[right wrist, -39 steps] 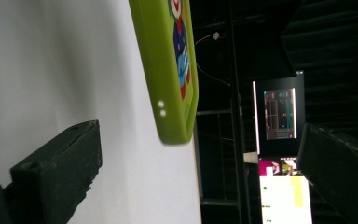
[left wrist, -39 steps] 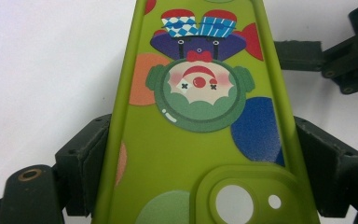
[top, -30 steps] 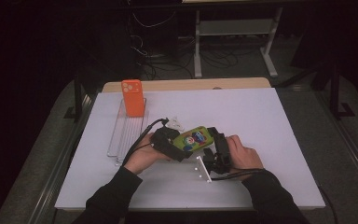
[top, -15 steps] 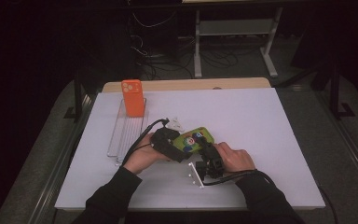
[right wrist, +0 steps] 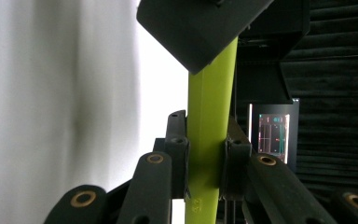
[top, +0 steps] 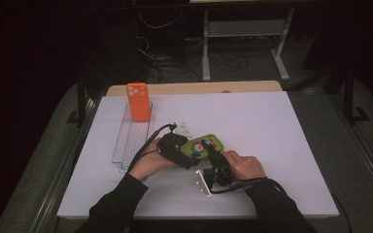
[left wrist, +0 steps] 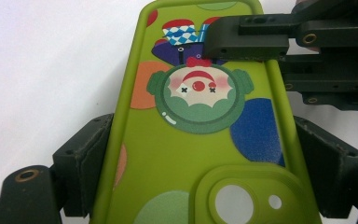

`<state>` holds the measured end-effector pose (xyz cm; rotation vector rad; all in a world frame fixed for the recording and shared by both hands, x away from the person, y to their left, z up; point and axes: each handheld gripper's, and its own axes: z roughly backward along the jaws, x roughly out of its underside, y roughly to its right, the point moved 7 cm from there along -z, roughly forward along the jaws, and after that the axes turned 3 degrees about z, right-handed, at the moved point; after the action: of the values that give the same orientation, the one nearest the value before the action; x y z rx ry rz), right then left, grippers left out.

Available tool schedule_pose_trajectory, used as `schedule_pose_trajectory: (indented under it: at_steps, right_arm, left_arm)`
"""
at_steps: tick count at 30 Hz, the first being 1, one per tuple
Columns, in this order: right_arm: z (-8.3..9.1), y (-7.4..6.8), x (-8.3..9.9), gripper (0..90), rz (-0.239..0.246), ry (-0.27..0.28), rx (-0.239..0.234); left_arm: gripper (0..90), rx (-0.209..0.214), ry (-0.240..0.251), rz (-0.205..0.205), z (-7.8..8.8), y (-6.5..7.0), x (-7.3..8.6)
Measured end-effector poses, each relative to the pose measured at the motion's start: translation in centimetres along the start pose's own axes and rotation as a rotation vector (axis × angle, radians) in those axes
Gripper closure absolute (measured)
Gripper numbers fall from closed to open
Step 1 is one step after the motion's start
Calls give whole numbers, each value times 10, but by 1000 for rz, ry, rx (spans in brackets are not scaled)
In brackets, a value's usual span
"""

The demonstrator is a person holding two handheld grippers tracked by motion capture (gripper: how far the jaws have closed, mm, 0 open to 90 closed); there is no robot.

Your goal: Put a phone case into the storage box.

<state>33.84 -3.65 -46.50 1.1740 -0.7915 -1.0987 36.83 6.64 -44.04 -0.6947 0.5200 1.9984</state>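
Note:
A green phone case (top: 206,143) printed with a clown is held above the white table between both grippers. My left gripper (left wrist: 203,154) spans its width near the camera cut-out, one jaw against each long edge; its jaws have just been opening a little, and the pads still touch the case (left wrist: 191,154). My right gripper (right wrist: 207,140) pinches the case's thin edge (right wrist: 209,93) between its pads, its jaws having just closed on it. In the high view my left gripper (top: 187,154) is at the case's left end and my right gripper (top: 211,154) at its near edge.
An orange phone case (top: 138,102) stands upright at the far end of a clear slotted rack (top: 128,141) on the left of the white table (top: 281,141). A small white piece (top: 182,128) lies just beyond the hands. Dark floor, cables and a frame lie behind the table.
My right gripper came in from the right onto the green case's near edge and its jaws closed on it. The left hand kept its place with the case.

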Motion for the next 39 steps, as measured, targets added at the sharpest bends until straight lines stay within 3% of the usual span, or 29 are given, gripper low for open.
schedule_pose_trajectory:
  at_steps: [4, 8, 10, 13, 14, 16, 17, 18, 19, 22, 23, 24, 26, 29, 30, 31, 33, 36, 38, 39]
  right_arm:
    - [1, 3, 1, 755, -9, 0, 8]
    - [1, 4, 3, 756, -19, -11, 11]
    - [-1, 6, 8, 755, -47, -29, 7]
    - [-1, 7, 12, 755, -80, -45, 2]
    - [-2, 9, 15, 756, -61, -47, -1]
    - [-2, 10, 17, 756, -72, -54, -2]
    - [-2, 9, 23, 756, -111, -69, -32]
    - [-2, 9, 23, 756, -111, -69, -32]
    - [-3, 11, 28, 755, -149, -76, -30]
    - [-4, 13, 34, 755, -166, -80, -46]
    - [-3, 12, 36, 755, -206, -93, -62]
    - [-4, 14, 39, 755, -223, -91, -68]
    - [-4, 15, 43, 755, -290, -94, -89]
    - [-4, 18, 49, 755, -365, -100, -121]
    - [-4, 18, 49, 755, -415, -101, -128]
    - [-3, 18, 50, 755, -441, -103, -143]
    - [-4, 19, 53, 755, -488, -97, -166]
    - [-3, 21, 55, 755, -666, -86, -225]
    - [-4, 21, 55, 755, -688, -82, -232]
    - [-4, 22, 56, 755, -744, -75, -253]
  left_arm:
    - [125, -5, 23, 3, 1, 0, -1]
    - [51, 3, 18, 12, 1, 0, 0]
    - [0, 6, 20, 10, 3, -1, -1]
    - [0, 10, 55, 29, 6, 0, -3]
    - [0, 8, 57, 22, 8, -1, -3]
    - [0, 10, 47, -1, 13, -3, -2]
    - [0, 8, 60, 9, 14, -4, -3]
    - [0, 4, 57, 2, 16, -6, -2]
    - [0, 7, 66, 10, 17, -7, -2]
    - [0, 1, 75, 30, 18, -9, -2]
    - [0, -5, 61, 2, 19, -12, -1]
    - [0, -7, 79, 22, 18, -11, -1]
    - [0, -10, 54, 6, 19, -13, 1]
    - [0, -12, 52, 27, 17, -13, 2]
    - [0, -15, 45, 24, 17, -13, 3]
    - [0, -15, 67, 50, 16, -12, 2]
    - [0, -19, 60, 35, 16, -14, 3]
    - [0, -26, 38, 9, 17, -16, 4]
    - [0, -27, 43, 24, 17, -16, 4]
    - [0, -29, 43, 19, 17, -16, 4]
